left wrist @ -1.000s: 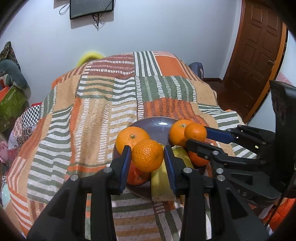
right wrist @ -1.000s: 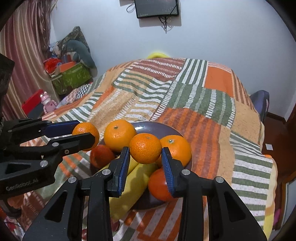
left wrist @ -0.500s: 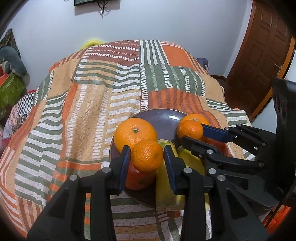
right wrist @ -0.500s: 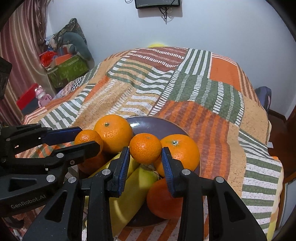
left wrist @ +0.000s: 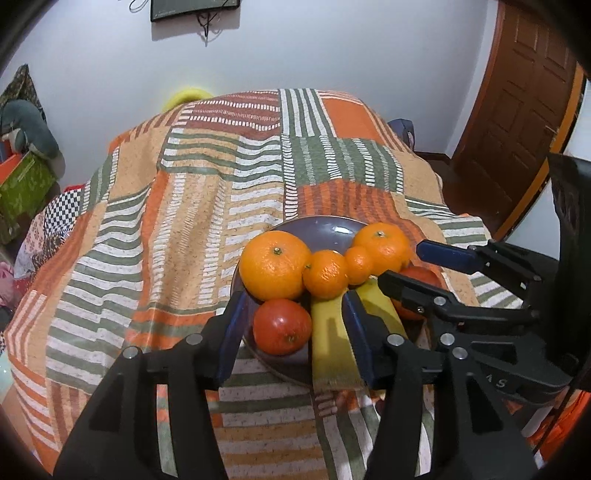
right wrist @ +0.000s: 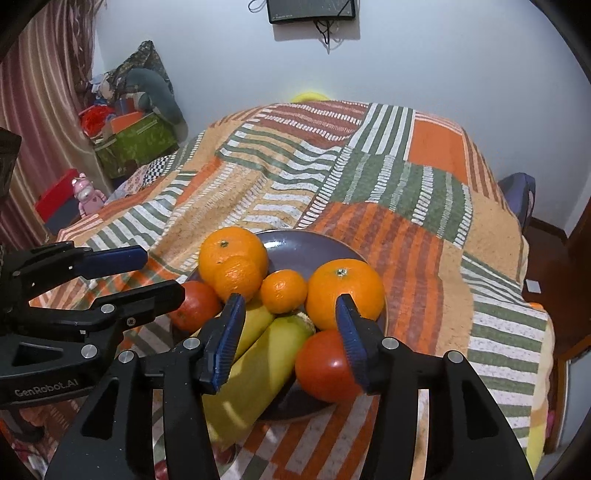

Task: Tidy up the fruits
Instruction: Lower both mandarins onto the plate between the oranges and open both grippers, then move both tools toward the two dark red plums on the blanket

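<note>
A dark plate [left wrist: 325, 225] on the patchwork cloth holds two big oranges [left wrist: 275, 264] [right wrist: 345, 291], two tomatoes [left wrist: 282, 326] [right wrist: 325, 363] and yellow bananas [right wrist: 266, 354]. Two small mandarins rest side by side on the pile. The left mandarin [left wrist: 325, 273] lies just past my left gripper [left wrist: 295, 325], whose jaws are opening and clear of it. The right mandarin [right wrist: 283, 291] sits free just beyond my right gripper [right wrist: 290, 306], its jaws also opening. Each gripper shows in the other's view, left gripper [right wrist: 136, 277] and right gripper [left wrist: 424, 271].
The plate sits near the front edge of the cloth-covered table [left wrist: 221, 177]. A brown door [left wrist: 524, 92] stands at the right. Boxes and toys [right wrist: 136, 140] pile up against the curtain at the left. A dark screen [right wrist: 310, 9] hangs on the back wall.
Both grippers held a mandarin above the plate, lowered them onto the pile, then spread their jaws. The two mandarins now lie loose among the fruit.
</note>
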Demonstrator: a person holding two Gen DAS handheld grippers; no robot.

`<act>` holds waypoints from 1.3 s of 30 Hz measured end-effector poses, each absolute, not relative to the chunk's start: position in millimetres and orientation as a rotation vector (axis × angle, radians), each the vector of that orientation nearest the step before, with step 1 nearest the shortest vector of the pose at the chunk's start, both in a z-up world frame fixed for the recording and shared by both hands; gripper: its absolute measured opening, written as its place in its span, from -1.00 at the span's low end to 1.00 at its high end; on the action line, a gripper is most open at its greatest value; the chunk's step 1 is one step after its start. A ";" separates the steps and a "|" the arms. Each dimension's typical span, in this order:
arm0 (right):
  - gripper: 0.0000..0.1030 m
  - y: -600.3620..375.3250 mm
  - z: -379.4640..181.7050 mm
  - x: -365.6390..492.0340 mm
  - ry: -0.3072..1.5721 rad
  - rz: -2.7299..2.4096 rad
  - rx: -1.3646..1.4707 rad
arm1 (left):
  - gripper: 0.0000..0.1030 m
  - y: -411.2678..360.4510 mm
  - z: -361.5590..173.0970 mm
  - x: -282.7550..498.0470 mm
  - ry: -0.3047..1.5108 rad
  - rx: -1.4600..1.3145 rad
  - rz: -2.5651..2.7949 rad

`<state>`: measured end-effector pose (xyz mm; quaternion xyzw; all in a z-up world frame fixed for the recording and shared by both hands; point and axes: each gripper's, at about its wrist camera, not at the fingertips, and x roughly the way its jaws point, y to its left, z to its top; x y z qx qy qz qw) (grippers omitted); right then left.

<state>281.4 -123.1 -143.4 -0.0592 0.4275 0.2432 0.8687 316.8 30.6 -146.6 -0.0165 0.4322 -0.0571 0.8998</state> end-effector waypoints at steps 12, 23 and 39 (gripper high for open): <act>-0.06 -137.2 -118.2 229.7 0.860 0.513 -0.126 | 0.12 34.8 -121.0 262.1 0.865 -0.005 -0.115; -0.05 -141.9 -149.6 188.5 0.963 0.549 -0.111 | 0.22 43.7 -132.9 227.2 0.925 -0.016 -0.104; -0.51 -118.0 -195.9 203.2 1.107 0.580 -0.116 | 0.22 49.7 -162.5 226.7 0.989 -0.021 -0.132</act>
